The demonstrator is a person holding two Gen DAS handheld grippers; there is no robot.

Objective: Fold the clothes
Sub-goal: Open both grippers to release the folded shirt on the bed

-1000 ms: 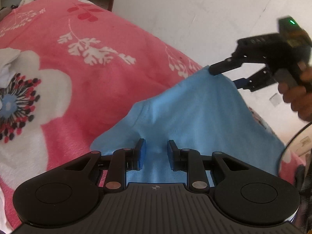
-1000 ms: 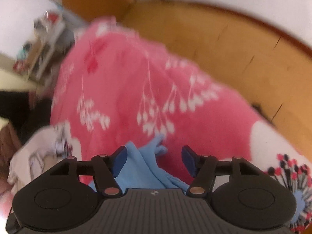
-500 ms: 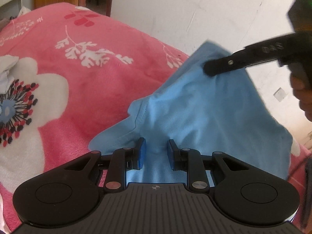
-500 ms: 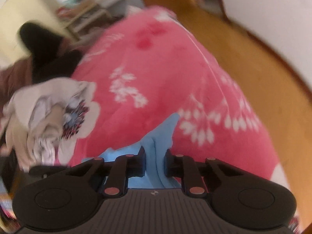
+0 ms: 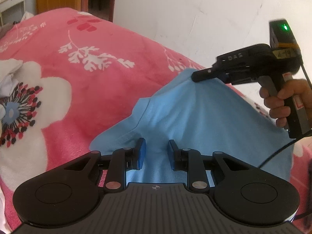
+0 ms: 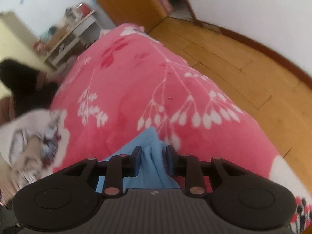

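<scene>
Shirt (image 5: 204,117) is up off the pink blanket (image 5: 109,89), a pale blue tent strung between two pinches. Left gripper (image 5: 155,152) hasn't budged since a second back: jaws narrow, blue cloth bunched between the pads, a near edge held low by the blanket. Right gripper (image 6: 152,159) is the story. A second ago its jaws stood wide around a loose tip of cloth, then they snapped in, and they've just eased open a touch, though a ridge of blue fabric sits squeezed between the pads in its own view. From the left camera its tip (image 5: 202,75) is at the peak of the cloth, the hand (image 5: 282,101) on the handle, and the shirt drapes down from there, so the grip looks good. That peak has dropped a little from half a second ago. My read: both edges secured, the lift-and-spread is on, and the fold itself hasn't started. Slack jaws on the right could let that peak slip.
</scene>
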